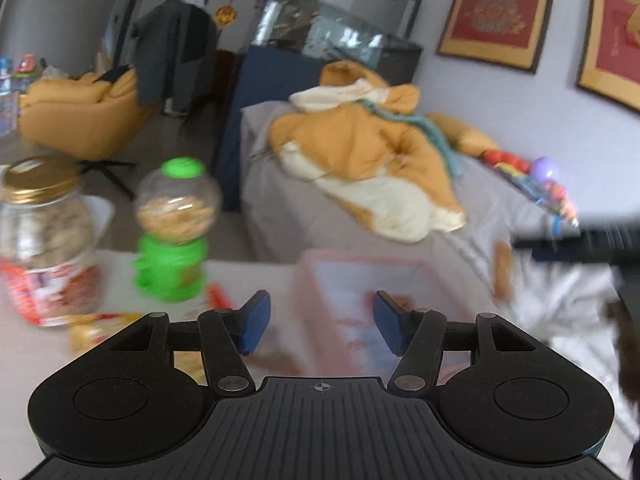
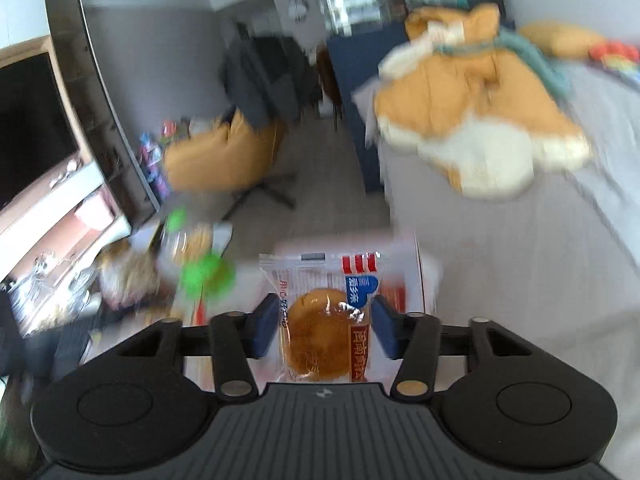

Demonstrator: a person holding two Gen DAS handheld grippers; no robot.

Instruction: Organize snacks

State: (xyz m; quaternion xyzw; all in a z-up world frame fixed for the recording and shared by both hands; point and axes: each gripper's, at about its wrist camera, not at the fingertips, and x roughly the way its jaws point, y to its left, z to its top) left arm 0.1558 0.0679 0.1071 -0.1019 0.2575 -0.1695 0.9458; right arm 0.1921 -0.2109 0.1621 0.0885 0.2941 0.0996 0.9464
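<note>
1. Where the left gripper (image 1: 320,322) hangs over the white table (image 1: 24,344), its two blue pads (image 1: 256,322) stand wide apart with nothing between them
2. Below and ahead of it lies a pale pink bin (image 1: 360,276), its walls translucent and its form blurred; what lies inside I cannot tell
3. To its left stand two containers: a clear jar (image 1: 44,240) with a gold lid and a red label, and a green dispenser (image 1: 174,232) with a round clear globe of tan snacks and a green cap
4. A yellow snack packet (image 1: 92,326) lies flat on the table in front of the jar, close beside the left gripper's body
5. The right gripper (image 2: 326,326) is closed on a cake packet (image 2: 324,320), its pads (image 2: 267,324) pressing both sides
6. The packet is clear, glossy plastic with red stripes, a blue badge and one round brown cake inside; it is held over the pink bin (image 2: 400,280)
7. In the right wrist view the green dispenser (image 2: 200,264) and the jar (image 2: 124,276) smear to the left of the packet
8. Beyond the table stand a grey sofa (image 1: 320,216) with a rumpled orange and cream blanket (image 1: 360,160), one orange chair (image 1: 80,116), and two red framed pictures (image 1: 496,12) on the wall
</note>
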